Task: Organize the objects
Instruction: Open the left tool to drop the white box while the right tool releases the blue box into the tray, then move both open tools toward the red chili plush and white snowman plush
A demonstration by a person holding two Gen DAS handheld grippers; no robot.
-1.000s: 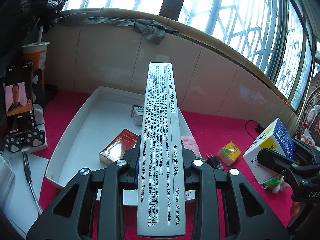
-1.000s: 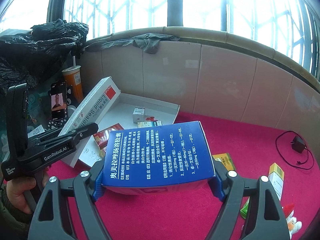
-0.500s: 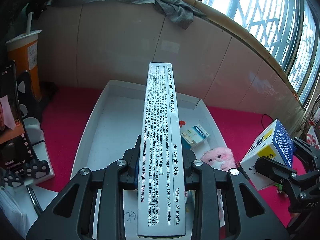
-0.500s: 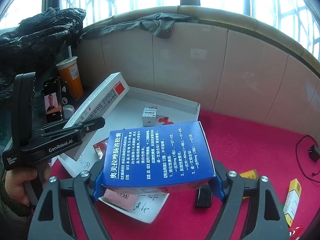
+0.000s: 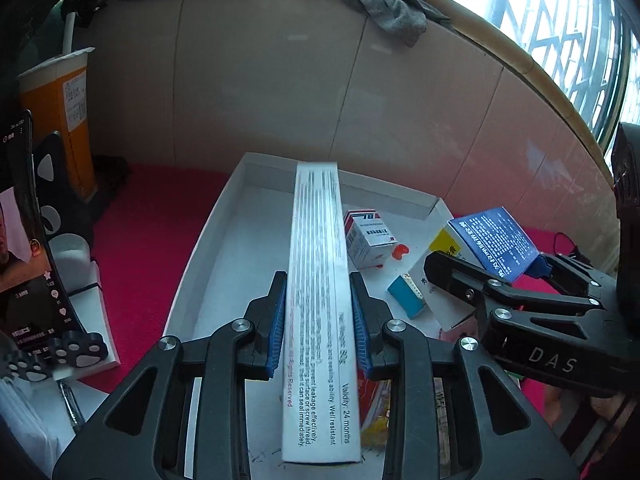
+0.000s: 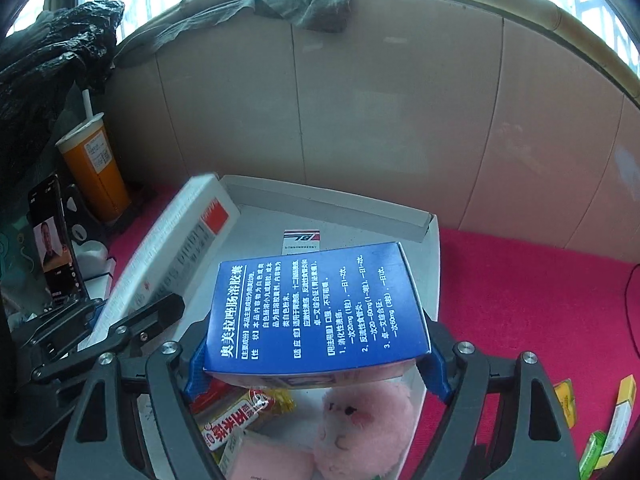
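Note:
My left gripper (image 5: pixel 319 320) is shut on a long white sealant box (image 5: pixel 318 280) and holds it over the white tray (image 5: pixel 208 240). It also shows in the right wrist view (image 6: pixel 168 256), at the tray's left side. My right gripper (image 6: pixel 316 364) is shut on a blue medicine box (image 6: pixel 316 304), held over the tray's (image 6: pixel 428 280) near right part; this box shows in the left wrist view (image 5: pixel 492 240). In the tray lie a small red-and-white box (image 5: pixel 366 238), a pink plush toy (image 6: pixel 364 424), a snack packet (image 6: pixel 236 420) and a small teal box (image 5: pixel 406 298).
An orange drink cup (image 6: pixel 94 168) and a phone on a stand (image 6: pixel 54 248) are left of the tray. Yellow and green packets (image 6: pixel 600 424) lie on the red cloth (image 6: pixel 520 300) at right. A tiled wall (image 6: pixel 360 120) stands behind.
Both grippers have moved forward and down over the tray with their boxes. The right gripper has come in beside the left one.

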